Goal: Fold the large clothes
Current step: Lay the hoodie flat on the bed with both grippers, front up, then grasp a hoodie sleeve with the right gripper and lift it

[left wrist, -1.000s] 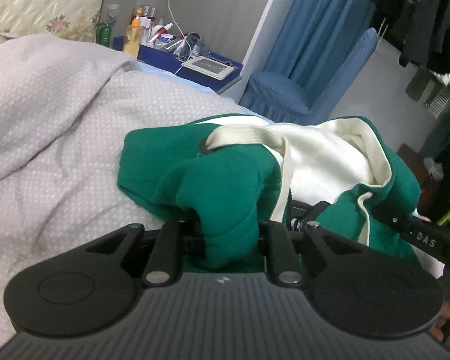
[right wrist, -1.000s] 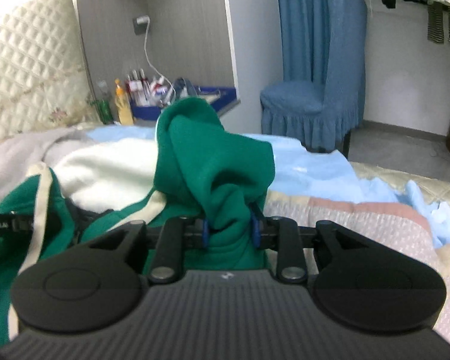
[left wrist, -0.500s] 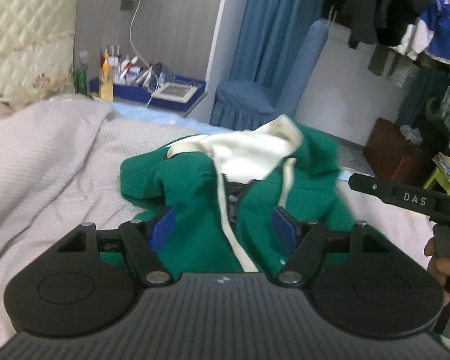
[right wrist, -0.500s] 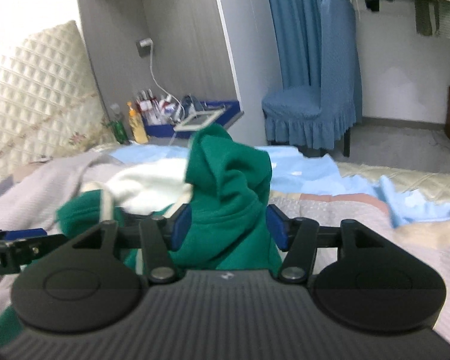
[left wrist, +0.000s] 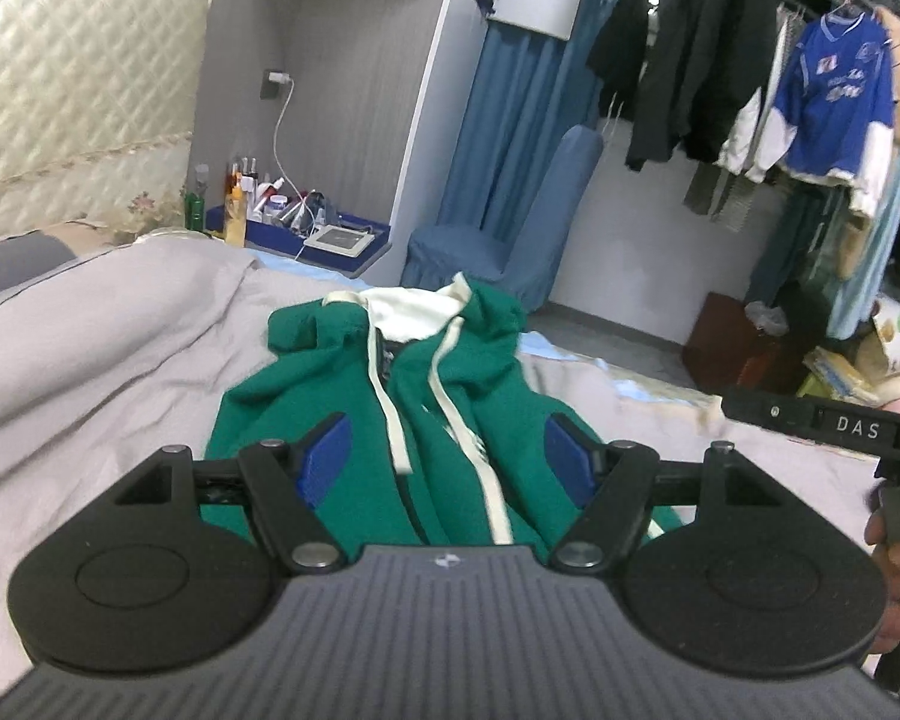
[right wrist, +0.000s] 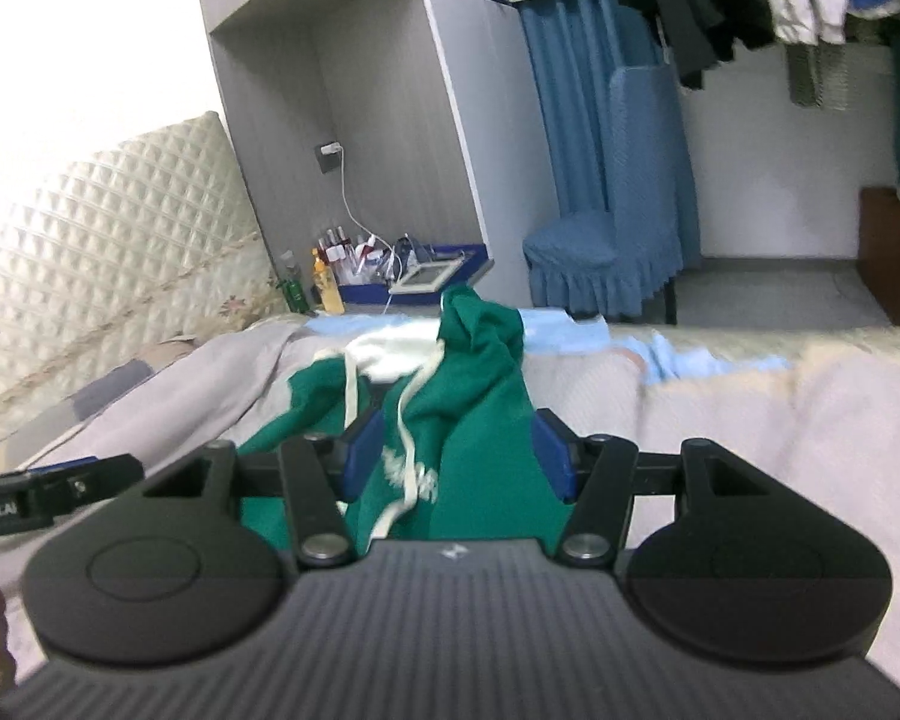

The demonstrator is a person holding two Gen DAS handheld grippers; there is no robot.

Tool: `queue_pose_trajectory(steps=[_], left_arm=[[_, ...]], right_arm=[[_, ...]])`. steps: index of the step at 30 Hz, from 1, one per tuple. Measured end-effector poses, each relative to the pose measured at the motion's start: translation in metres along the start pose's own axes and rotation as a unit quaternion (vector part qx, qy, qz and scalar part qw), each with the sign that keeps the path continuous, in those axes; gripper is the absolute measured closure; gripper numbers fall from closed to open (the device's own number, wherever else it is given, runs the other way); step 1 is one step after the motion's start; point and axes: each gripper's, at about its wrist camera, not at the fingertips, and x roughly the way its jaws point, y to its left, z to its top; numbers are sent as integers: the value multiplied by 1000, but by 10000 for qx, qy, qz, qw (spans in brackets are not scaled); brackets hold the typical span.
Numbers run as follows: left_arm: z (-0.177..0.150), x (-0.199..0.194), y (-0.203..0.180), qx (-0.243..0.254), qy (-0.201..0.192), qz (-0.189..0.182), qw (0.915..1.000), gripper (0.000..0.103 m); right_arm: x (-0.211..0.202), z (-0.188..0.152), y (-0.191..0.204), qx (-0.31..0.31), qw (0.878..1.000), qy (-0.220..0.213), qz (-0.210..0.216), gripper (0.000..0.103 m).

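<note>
Jaws wide and gripping nothing, our left gripper (left wrist: 444, 456) and right gripper (right wrist: 459, 456) hang above the green hoodie (left wrist: 426, 420), which lies hood-far on the grey bedspread (left wrist: 102, 348), ready for folding.

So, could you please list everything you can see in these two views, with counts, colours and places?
hoodie: one, green with cream lining and drawstrings, lying on the bed.
bed cover: one, grey, beneath the hoodie.
headboard: one, cream, quilted, far left.
bedside shelf: one, blue, crowded with bottles.
chair: one, blue-covered, beyond the bed.
curtain: one, blue, behind the chair.
hanging clothes: several, black, blue and white, upper right.
left hand-held gripper: one, black with blue pads, open above the hoodie.
right hand-held gripper: one, black with blue pads, open, hoodie fabric between its fingers.
</note>
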Motion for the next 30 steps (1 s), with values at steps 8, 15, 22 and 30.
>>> queue_pose_trajectory(steps=[8,15,22,30], left_arm=[[-93,-99,-22,-104,47,-164,9998,28],[-146,-113,-8,-636,214,-260,9974,28],[-149,-97,16,-1000,248,-338,9941,28],[-141,-81,43,-1522,196,-404,9873,28]], right_arm=[[-64,-51,-34,429,9963,713,-202,46],[-41,-84,-88,1432,9743,1470,-928,18],[-15,-120,-138,2883,9259,1995,-1406,18],[15,-138,-116,2656,9204,2530,-1353,17]])
